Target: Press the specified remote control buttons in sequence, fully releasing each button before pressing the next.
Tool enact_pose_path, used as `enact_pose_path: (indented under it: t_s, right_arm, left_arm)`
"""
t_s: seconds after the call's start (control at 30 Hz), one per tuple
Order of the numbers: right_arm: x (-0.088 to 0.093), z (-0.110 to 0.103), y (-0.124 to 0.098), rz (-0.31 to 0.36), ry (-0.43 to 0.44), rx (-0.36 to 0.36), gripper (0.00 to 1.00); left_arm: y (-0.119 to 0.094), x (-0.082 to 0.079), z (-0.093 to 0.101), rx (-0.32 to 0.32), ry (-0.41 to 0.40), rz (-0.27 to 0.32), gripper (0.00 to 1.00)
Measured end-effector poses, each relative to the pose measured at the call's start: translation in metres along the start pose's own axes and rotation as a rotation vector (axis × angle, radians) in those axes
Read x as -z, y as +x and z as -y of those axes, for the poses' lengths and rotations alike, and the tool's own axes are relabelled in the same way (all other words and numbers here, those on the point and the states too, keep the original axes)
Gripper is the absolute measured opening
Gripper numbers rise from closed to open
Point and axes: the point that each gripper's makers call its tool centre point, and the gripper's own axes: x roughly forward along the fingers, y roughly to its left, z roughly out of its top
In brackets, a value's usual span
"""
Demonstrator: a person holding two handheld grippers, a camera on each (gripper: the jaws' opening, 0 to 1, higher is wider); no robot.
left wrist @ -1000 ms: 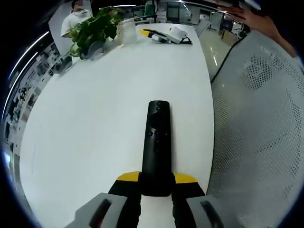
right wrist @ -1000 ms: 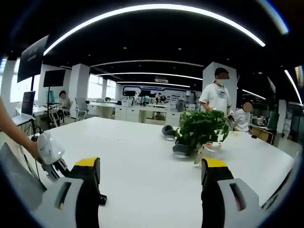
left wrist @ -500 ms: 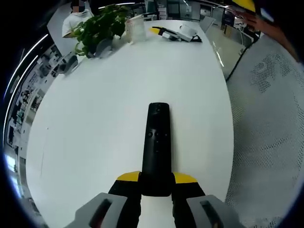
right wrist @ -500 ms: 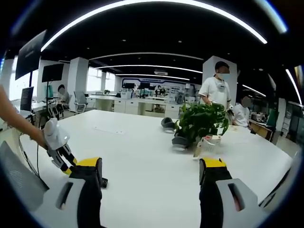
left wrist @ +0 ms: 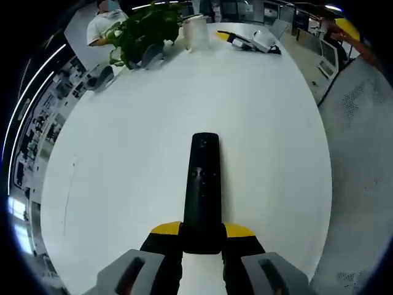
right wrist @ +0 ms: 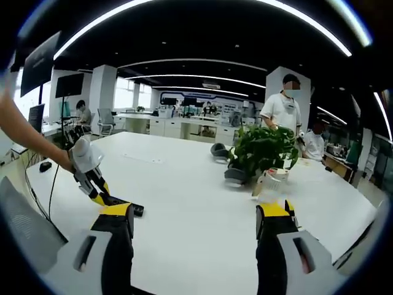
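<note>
A slim black remote control (left wrist: 202, 184) points straight ahead from my left gripper (left wrist: 202, 230), whose yellow-tipped jaws are shut on its near end. It hangs over the white table (left wrist: 123, 153), buttons facing up. In the right gripper view the left gripper (right wrist: 101, 196) comes in from the left on a person's arm, tilted down, with the remote (right wrist: 130, 209) sticking out low over the table. My right gripper (right wrist: 195, 215) is open, with nothing between its fingers.
A potted plant (left wrist: 144, 27) and a white cup (left wrist: 196, 31) stand at the table's far end, beside a yellow, black and white device (left wrist: 245, 42). A grey mesh chair (left wrist: 362, 153) lines the right edge. A person (right wrist: 284, 110) stands behind the plant (right wrist: 264, 153).
Both cameras have moved: the left gripper view now shows more of the table and less of the chair. The remote stays clamped the same way. The right gripper stays open.
</note>
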Motion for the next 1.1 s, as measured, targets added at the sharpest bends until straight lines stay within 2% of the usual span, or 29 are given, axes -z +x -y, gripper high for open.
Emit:
enact_pose_path:
  t_s: [0.43, 1.1]
  right_arm:
    - [0.006, 0.0, 0.001, -0.041, -0.004, 0.005, 0.82]
    - [0.013, 0.004, 0.002, -0.07, -0.01, 0.021, 0.81]
  left_arm:
    - [0.004, -0.008, -0.051, -0.047, 0.044, -0.032, 0.23]
    - [0.021, -0.015, -0.097, -0.062, 0.048, -0.061, 0.23]
